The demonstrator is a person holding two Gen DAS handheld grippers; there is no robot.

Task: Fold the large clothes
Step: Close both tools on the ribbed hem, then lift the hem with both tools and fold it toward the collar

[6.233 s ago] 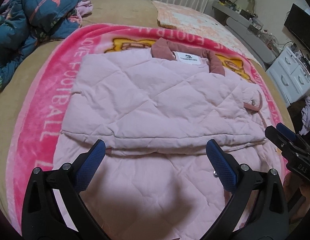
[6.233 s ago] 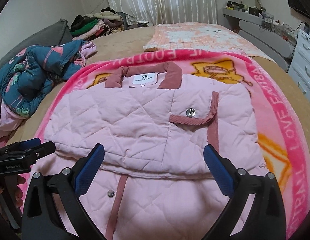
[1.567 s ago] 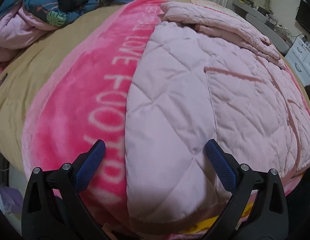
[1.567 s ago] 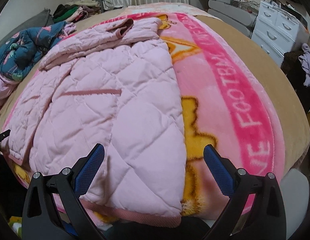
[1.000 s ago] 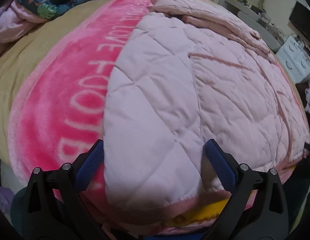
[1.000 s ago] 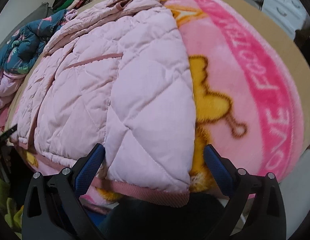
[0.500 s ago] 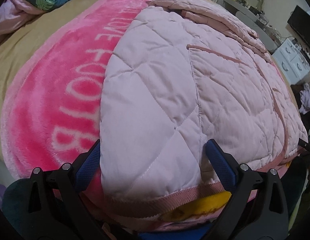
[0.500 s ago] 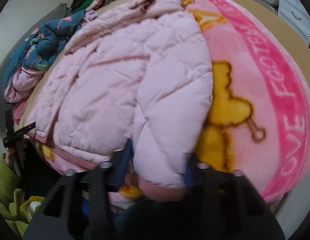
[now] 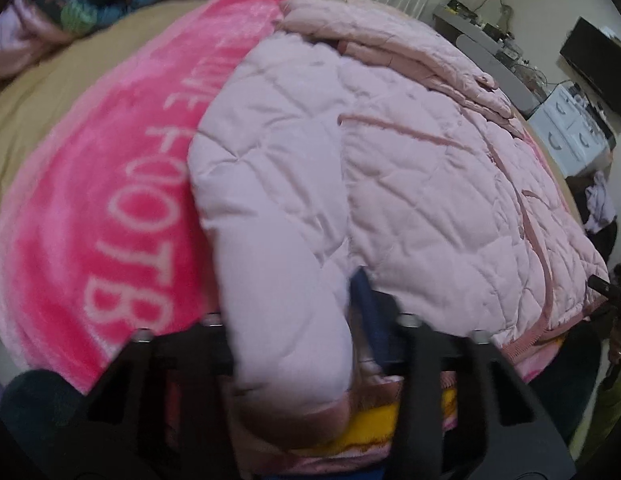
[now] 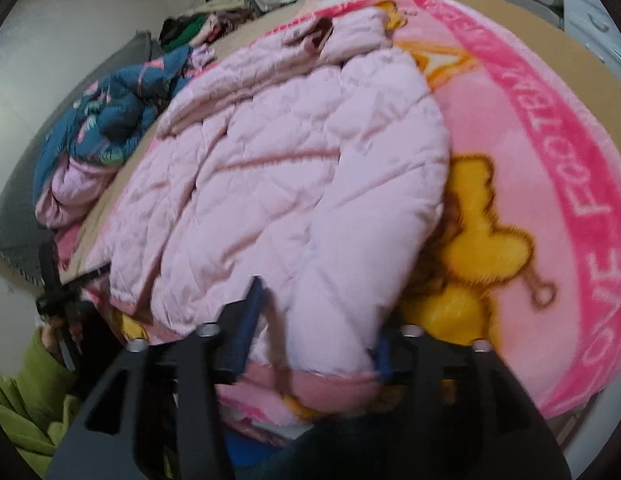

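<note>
A pale pink quilted jacket (image 9: pixel 410 184) lies on a pink blanket (image 9: pixel 110 184) on the bed, its upper part folded down over itself at the far end. My left gripper (image 9: pixel 290 320) is shut on the jacket's near left hem corner, which bunches up between the jaws. In the right wrist view the jacket (image 10: pixel 310 168) fills the middle, and my right gripper (image 10: pixel 318 332) is shut on its near right hem corner. The other gripper (image 10: pixel 66 300) shows at the left edge of that view.
A blue floral quilt (image 10: pixel 110 120) and a pile of clothes (image 10: pixel 190 24) lie at the bed's far left. White drawers (image 9: pixel 570 136) and a desk (image 9: pixel 490 52) stand to the right. The bed's near edge is right under both grippers.
Both grippers moved down to the jacket's near hem and closed on its corners; the right closed first, the left in the last half second. The hem now lifts and bunches.
</note>
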